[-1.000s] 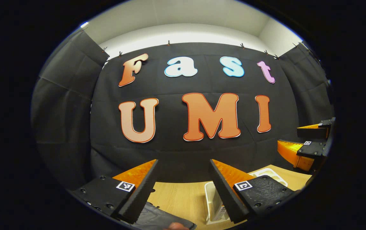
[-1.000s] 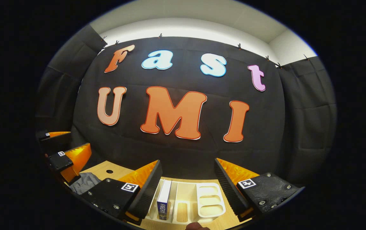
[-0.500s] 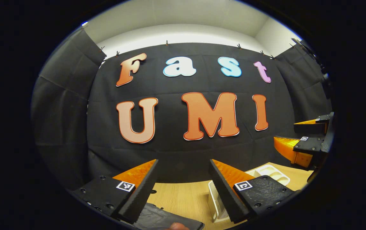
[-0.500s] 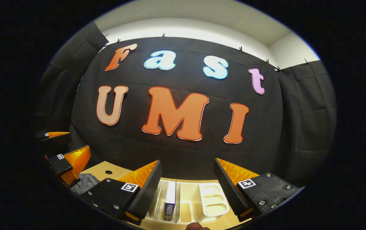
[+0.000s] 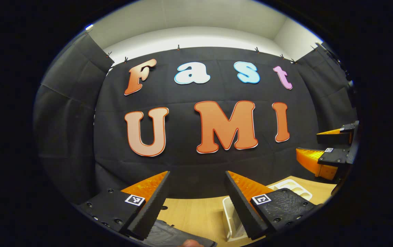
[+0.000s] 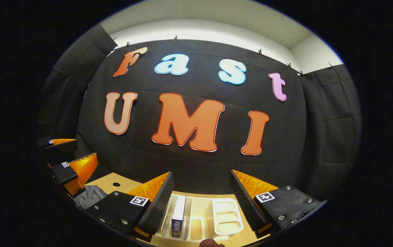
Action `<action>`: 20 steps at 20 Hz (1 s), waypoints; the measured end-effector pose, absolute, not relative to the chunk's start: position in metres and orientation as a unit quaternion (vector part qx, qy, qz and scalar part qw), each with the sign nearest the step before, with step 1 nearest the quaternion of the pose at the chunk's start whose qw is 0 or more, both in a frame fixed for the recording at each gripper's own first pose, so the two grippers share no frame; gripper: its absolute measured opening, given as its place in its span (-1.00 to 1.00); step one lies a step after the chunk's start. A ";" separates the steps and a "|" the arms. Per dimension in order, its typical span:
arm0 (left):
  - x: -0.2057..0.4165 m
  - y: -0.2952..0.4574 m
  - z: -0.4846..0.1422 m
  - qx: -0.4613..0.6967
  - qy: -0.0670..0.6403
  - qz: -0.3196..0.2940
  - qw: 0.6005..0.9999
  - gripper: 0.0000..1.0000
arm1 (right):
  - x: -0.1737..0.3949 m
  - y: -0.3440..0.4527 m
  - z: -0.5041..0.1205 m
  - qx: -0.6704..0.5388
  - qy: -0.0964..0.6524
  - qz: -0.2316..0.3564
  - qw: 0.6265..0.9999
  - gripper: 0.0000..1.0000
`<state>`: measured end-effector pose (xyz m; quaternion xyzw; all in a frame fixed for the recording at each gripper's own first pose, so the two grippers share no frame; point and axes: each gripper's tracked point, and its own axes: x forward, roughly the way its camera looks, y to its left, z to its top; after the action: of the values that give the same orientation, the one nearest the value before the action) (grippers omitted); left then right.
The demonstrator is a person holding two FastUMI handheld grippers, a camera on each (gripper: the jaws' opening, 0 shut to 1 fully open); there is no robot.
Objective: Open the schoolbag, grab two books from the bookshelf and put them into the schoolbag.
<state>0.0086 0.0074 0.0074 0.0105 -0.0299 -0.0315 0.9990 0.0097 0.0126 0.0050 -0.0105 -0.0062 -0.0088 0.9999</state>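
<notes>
In the left gripper view my left gripper (image 5: 196, 202) is open and empty above the wooden table (image 5: 196, 214). The dark schoolbag (image 5: 174, 236) lies just below its fingers at the bottom edge. The white bookshelf (image 5: 230, 219) stands to the right, partly hidden behind the right finger. In the right gripper view my right gripper (image 6: 201, 202) is open, with the white bookshelf (image 6: 227, 219) below and between its fingers. One book (image 6: 178, 218) stands upright in a left slot. The grey schoolbag (image 6: 91, 197) lies at the left, under the left gripper (image 6: 67, 159).
The black cloth wall hangs close behind the table. A small round hole (image 6: 116, 184) marks the tabletop near the bag. The right gripper (image 5: 332, 151) hovers at the right edge of the left gripper view. A fingertip (image 6: 211, 243) peeks in at the bottom.
Both views shifted only slightly; the bookshelf drifted a little under the right gripper. Both grippers stayed open and nothing was taken hold of.
</notes>
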 end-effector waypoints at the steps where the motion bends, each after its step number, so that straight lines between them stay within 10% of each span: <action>1: 0.009 0.008 0.007 0.014 -0.031 -0.027 0.999 0.94 | 0.012 0.012 0.003 -0.010 -0.004 -0.004 1.000 0.94; 20: -0.022 -0.011 -0.139 0.263 0.122 0.004 0.957 0.93 | 0.052 -0.026 -0.049 0.000 0.017 0.040 0.999 0.94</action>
<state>-0.0220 -0.0112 -0.1388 0.2626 0.1224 0.0039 0.9571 0.0525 -0.0264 -0.0487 -0.0003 0.0169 0.0403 0.9990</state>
